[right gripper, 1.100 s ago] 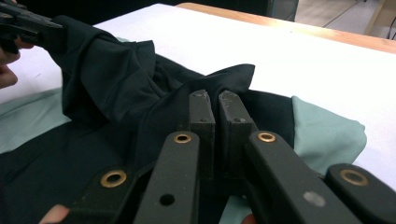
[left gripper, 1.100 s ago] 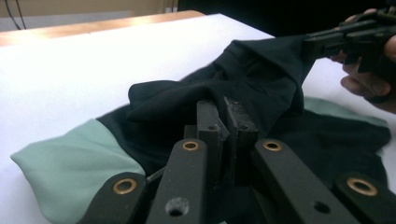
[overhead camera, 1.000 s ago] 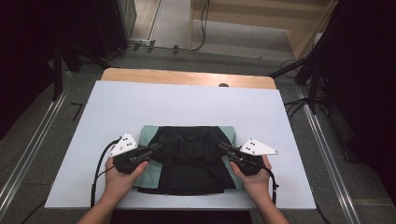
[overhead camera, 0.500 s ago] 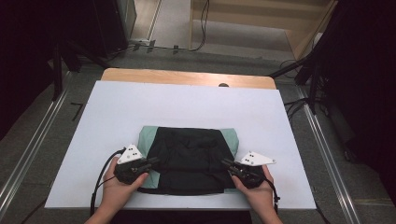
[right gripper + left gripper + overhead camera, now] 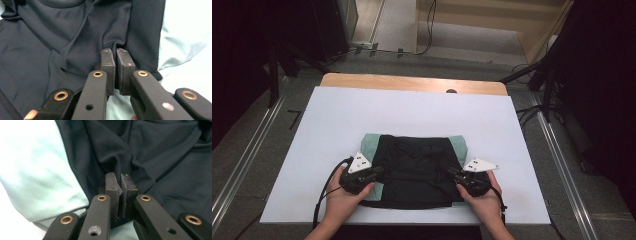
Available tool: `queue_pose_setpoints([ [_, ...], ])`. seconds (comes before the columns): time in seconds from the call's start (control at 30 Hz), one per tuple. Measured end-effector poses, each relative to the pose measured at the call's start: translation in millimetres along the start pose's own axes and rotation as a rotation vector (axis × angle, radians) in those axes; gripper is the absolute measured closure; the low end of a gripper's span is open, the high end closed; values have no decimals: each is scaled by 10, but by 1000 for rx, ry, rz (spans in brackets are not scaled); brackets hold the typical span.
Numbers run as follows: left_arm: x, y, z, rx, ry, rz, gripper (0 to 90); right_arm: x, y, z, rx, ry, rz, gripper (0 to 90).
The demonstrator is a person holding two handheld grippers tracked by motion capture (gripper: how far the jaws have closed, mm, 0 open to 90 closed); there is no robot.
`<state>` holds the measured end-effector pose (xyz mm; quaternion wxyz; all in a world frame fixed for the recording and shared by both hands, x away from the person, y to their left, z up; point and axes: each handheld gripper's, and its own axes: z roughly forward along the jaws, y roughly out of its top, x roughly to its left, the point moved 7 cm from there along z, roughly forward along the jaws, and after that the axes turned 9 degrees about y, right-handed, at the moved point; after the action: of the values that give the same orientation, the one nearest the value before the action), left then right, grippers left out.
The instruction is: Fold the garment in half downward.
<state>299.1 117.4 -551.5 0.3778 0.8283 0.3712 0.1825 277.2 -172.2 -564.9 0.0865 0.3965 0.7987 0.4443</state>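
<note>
- A white sheet point(image 5: 412, 120) covers a wooden table point(image 5: 412, 81) in a dim room; grey floor and metal rails run down both sides, and black cables lie on the floor at about two o'clock from the table.
- A black and mint-green garment point(image 5: 417, 167) lies folded on the sheet's near half, toward six o'clock from the sheet's middle. Its black body sits in the centre, and a mint sleeve panel shows along each side edge.
- The left gripper point(image 5: 374, 173) rests at the garment's nine o'clock edge, held by the person's left hand point(image 5: 343, 197), with its grey three-cornered plate on top and a black cable looping off toward seven o'clock.
- In the left gripper view the left gripper point(image 5: 119, 190) has its jaws drawn nearly together, and a ridge of black fabric point(image 5: 117, 157) is pinched up between the pads; the mint panel point(image 5: 37, 175) lies at nine o'clock of the jaws.
- The right gripper point(image 5: 453, 175) sits at the garment's three o'clock edge, held by the right hand point(image 5: 482, 197), also with a grey plate on top.
- In the right gripper view the right gripper point(image 5: 115, 65) has its jaws closed to a thin slit, gripping a fold of black cloth point(image 5: 110, 30); mint fabric point(image 5: 182, 42) lies at three o'clock.
- The two grippers stand well apart, with the black body of the garment between them.
</note>
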Motion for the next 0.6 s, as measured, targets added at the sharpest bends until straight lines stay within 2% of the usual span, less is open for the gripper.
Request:
queue_pose_setpoints([
  [0.23, -10, -25, -51, -6, -50, -13, 849, 21, -28, -40, -7, 16, 0, 836],
  [0.3, -10, -8, -74, -28, -72, -28, 817, 28, -15, -59, -25, 30, 7, 800],
  [0.37, -14, 36, -164, -70, -128, -62, 729, 46, 16, -103, -53, 51, 20, 665],
  [0.4, -12, 55, -202, -89, -135, -67, 667, 69, 44, -145, -65, 69, 28, 599],
  [0.53, 4, 168, -341, -142, -133, -66, 471, 127, 175, -282, -110, 81, -7, 505],
  [0.6, 14, 220, -374, -160, -129, -66, 426, 143, 249, -324, -129, 93, -10, 471],
])
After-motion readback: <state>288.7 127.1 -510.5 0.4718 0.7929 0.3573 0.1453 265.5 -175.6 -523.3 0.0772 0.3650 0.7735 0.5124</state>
